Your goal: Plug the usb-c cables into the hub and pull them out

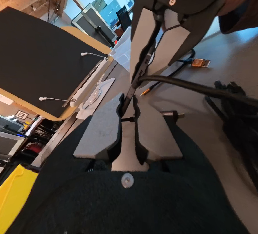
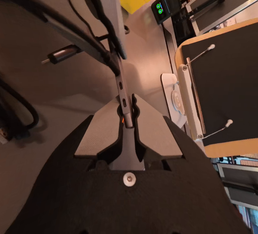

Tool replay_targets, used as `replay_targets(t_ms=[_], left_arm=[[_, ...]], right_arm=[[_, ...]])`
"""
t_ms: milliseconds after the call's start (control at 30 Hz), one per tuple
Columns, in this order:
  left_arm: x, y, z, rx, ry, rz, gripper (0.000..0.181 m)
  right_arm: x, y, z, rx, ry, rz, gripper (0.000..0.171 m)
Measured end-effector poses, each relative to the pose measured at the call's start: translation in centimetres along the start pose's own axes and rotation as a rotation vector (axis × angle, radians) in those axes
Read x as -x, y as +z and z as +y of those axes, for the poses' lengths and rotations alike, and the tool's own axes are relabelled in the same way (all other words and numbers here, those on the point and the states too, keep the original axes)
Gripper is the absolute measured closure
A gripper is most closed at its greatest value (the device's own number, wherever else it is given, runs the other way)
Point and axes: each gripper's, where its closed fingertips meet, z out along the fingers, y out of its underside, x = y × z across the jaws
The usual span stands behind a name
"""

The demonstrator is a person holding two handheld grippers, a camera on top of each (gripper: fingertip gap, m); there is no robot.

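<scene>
A slim grey hub [image 1: 141, 68] is held on edge above the grey table [image 1: 195, 136], gripped at both ends. My left gripper [image 1: 128, 101] is shut on its near end. My right gripper [image 2: 127, 113] is shut on the opposite end [image 2: 127, 118], and it shows at the top of the left wrist view [image 1: 148, 65]. Two empty USB-C ports [image 2: 120, 86] face me on the hub's side edge. A thick black cable [image 1: 195, 86] joins the hub's side. A loose grey USB-C plug [image 1: 173, 114] lies on the table, also seen in the right wrist view [image 2: 61, 55].
An orange USB plug [image 1: 199, 62] and a thin orange-tipped cable [image 1: 146, 91] lie on the table. A black cable bundle [image 1: 237, 115] sits at the right. A black wood-rimmed board [image 1: 41, 59], a white plate [image 1: 97, 96], a yellow bin [image 1: 12, 199] and a small lit display [image 2: 160, 9] stand at the table edge.
</scene>
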Motion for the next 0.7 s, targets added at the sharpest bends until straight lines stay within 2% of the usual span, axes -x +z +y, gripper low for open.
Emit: replay_targets(t_ms=[167, 300, 367, 467, 567, 700], left_arm=[[0.4, 0.3, 0.9, 0.037, -0.040, 0.004, 0.167], [-0.4, 0.3, 1.7, 0.099, 0.125, 0.034, 0.171], [-0.1, 0.5, 1.9, 0.133, 0.120, 0.017, 0.172], [0.8, 0.9, 3.5, 0.232, 0.133, -0.029, 0.175], [1.3, 0.6, 3.3, 0.212, 0.081, -0.036, 0.175], [1.0, 0.7, 3.8, 0.238, 0.089, -0.019, 0.175]], right_arm=[[1.1, 0.2, -0.7, -0.066, -0.044, -0.042, 0.167], [1.7, 0.3, -0.9, -0.082, -0.036, -0.100, 0.165], [1.1, 0.6, -0.2, -0.024, 0.063, -0.112, 0.162], [-0.2, -0.3, -0.7, -0.048, 0.162, -0.110, 0.142], [-0.1, -1.3, -2.3, -0.112, 0.114, -0.086, 0.122], [-0.4, -0.5, -2.1, -0.005, -0.011, 0.035, 0.115]])
